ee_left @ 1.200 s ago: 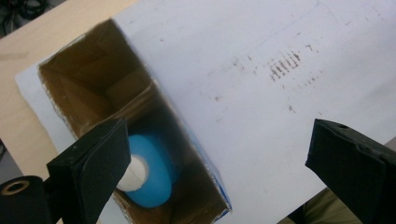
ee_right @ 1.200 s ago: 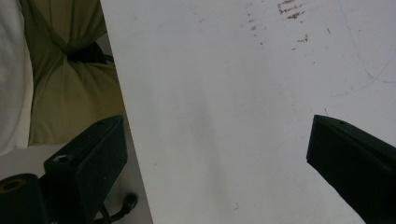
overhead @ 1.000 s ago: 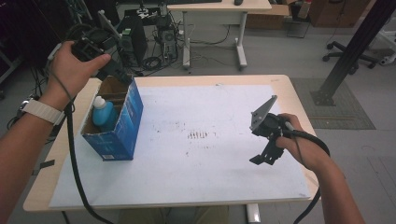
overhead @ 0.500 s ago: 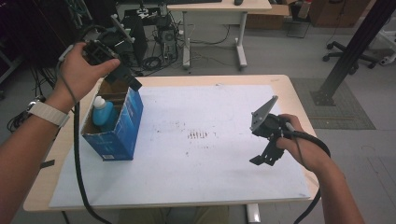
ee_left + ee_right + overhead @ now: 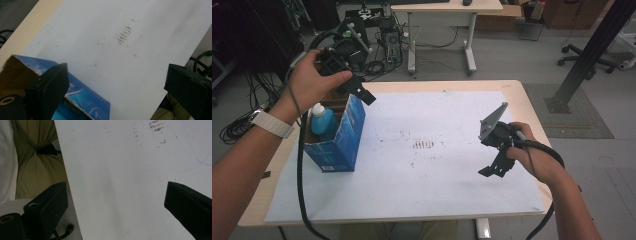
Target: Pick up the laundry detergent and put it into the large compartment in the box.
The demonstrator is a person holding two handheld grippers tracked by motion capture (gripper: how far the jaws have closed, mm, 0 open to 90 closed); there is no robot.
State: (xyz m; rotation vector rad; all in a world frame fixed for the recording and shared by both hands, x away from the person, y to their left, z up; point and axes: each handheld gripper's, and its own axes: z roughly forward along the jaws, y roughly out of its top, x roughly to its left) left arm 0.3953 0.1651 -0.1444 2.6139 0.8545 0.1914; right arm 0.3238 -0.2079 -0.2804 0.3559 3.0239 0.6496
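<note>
Left gripper [image 5: 354, 85] hangs above the far rim of the blue carton [image 5: 343, 137], its jaws spread wide with nothing between them, as the left gripper view confirms. From that gripper the carton lies at about six o'clock in the high view, directly under and slightly nearer the person. The carton stands upright on the white sheet [image 5: 422, 180], near the table's nine o'clock edge, open top facing up. Inside it a blue bottle with a white cap [image 5: 322, 120] stands upright, its long axis vertical, at about seven o'clock from the left gripper. Right gripper [image 5: 497, 162] hovers well apart near the three o'clock edge, jaws likewise spread and empty, so the left hand is plainly nearer for a downward reach into the carton.
</note>
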